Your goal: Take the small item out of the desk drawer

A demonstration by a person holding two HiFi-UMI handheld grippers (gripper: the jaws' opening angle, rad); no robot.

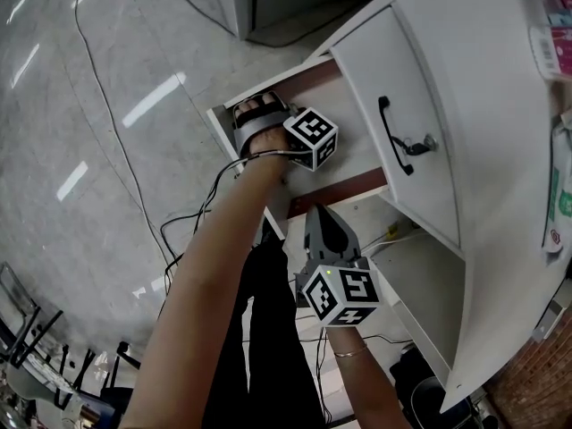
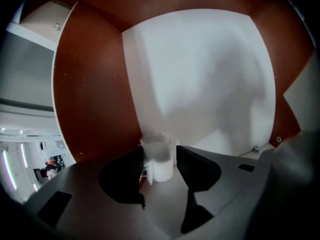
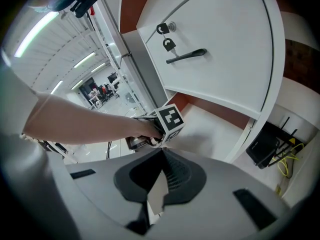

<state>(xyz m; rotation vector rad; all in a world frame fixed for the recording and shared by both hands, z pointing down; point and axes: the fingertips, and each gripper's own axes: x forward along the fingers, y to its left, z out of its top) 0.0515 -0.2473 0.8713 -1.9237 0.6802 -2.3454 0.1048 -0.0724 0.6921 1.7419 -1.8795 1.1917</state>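
The desk drawer (image 1: pixel 362 164) stands pulled out, with a white floor (image 2: pixel 200 79) and brown side walls (image 2: pixel 90 94). A small whitish, partly see-through cylinder (image 2: pixel 157 156) stands on that floor near the left wall. My left gripper (image 2: pixel 160 159) reaches steeply down into the drawer, jaws apart on either side of the cylinder; I see no firm press on it. In the head view the left gripper (image 1: pixel 259 119) hides the item. My right gripper (image 1: pixel 322 226) hangs just outside the drawer's near wall, and its jaws (image 3: pixel 161 154) are shut and empty.
The white drawer front (image 1: pixel 398 105) carries a black handle (image 1: pixel 393 137) and a lock with keys (image 1: pixel 420 144). The white desk top (image 1: pixel 500 150) lies to the right, with packets (image 1: pixel 554 34) on it. Cables (image 1: pixel 192 231) trail over the floor. A black box with wires (image 3: pixel 267 144) sits under the desk.
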